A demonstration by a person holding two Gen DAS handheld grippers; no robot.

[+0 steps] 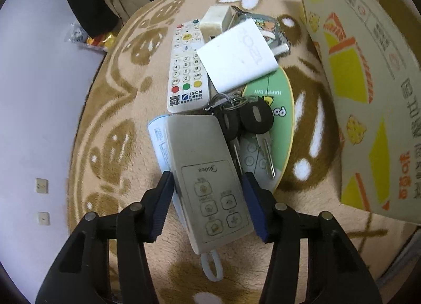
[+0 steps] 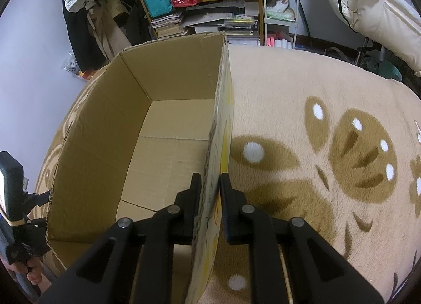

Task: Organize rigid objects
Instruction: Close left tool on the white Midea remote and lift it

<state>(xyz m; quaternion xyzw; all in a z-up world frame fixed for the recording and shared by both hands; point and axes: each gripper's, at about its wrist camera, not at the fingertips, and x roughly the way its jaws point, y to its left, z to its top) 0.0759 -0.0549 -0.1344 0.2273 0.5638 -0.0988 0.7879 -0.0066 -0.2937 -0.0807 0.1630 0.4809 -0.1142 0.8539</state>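
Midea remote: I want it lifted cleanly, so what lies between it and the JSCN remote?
Left wrist view: only a short strip of bare blanket separates the Midea remote from the JSCN remote; keys sit rightward.

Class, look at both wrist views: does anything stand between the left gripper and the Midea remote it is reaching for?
Nothing visible does. The left gripper already straddles the Midea remote, one blue pad on each side. The keys lie beside it, not between.

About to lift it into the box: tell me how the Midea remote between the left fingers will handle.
The Midea remote is probably stiff and light: a slim hard casing. Its smooth sides may slip between the left gripper pads. Lifting could disturb the keys touching its edge.
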